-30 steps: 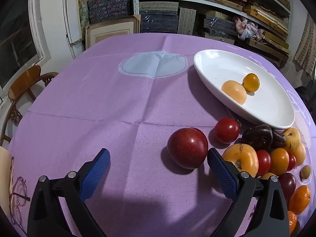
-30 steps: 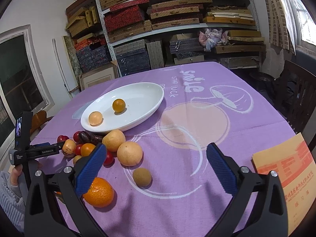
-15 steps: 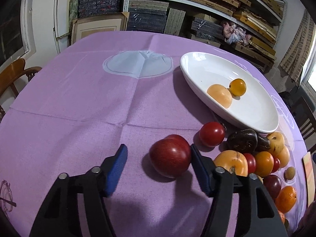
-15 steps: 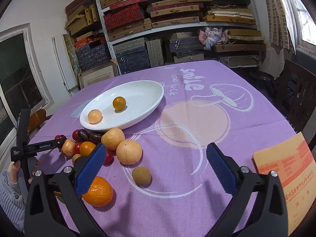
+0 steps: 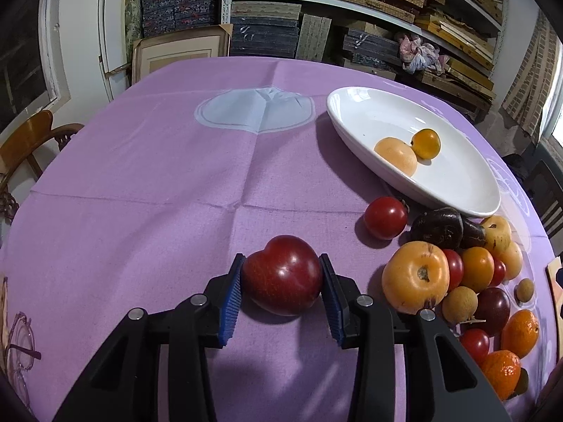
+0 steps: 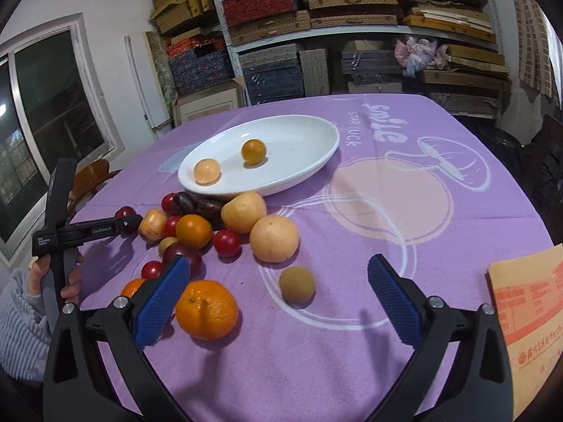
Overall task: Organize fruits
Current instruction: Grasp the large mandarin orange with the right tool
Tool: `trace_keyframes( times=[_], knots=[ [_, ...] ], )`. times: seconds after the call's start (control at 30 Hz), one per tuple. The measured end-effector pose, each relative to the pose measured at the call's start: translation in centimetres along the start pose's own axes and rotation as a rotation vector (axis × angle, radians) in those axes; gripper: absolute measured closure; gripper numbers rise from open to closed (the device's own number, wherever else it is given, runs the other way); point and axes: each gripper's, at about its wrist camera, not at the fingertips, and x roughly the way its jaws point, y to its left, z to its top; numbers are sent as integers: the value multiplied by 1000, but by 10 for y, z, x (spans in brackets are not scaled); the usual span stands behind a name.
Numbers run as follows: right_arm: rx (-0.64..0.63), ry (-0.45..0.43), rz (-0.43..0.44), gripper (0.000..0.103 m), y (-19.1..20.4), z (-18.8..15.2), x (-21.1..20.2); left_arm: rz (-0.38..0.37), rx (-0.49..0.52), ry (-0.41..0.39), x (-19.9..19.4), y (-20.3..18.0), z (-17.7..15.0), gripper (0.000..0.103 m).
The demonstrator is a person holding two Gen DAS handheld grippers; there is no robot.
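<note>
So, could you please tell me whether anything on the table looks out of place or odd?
Nothing is spilled or damaged. Only two fruits sit in the white dish; the rest lie loose in a heap on the purple cloth. A pair of glasses lies at the cloth's edge, unrelated to the fruit.

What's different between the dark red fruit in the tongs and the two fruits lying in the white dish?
The red fruit is dark, glossy and looks larger; the dish fruits, one pale and one orange, look smaller. The red one sits on the purple cloth between the closing blue pads of the left tongs; the other two rest untouched in the dish. All three are roundish.
</note>
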Motion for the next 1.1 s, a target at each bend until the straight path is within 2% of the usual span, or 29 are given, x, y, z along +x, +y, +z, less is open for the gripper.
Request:
trace_keyframes(
  times=[0.2,0.5,0.57,0.6,0.63,0.9,0.97,1.07,1.1],
  knots=[
    [-128,16,0,4,27,-12,-2,12,-1,2,-2,1,-3,61],
    [-173,62,21,6,39,-11,10,21,6,6,-1,-1,-2,61],
    [-190,89,19,13,43,-10,17,23,7,6,-1,-2,-3,61],
    [-194,106,17,23,44,-10,21,24,7,6,-1,-2,-3,61],
    [-194,125,14,28,43,-10,25,25,8,6,-1,-2,-3,61],
    [-201,178,11,29,45,-12,36,29,11,7,0,-2,-3,61],
    [-215,194,10,32,49,-12,40,29,11,7,0,-2,-3,61],
    [-232,210,14,46,53,-12,44,29,11,7,0,-2,-3,61],
    [-234,215,20,54,53,-13,45,29,11,7,0,-3,-3,61]
  ],
)
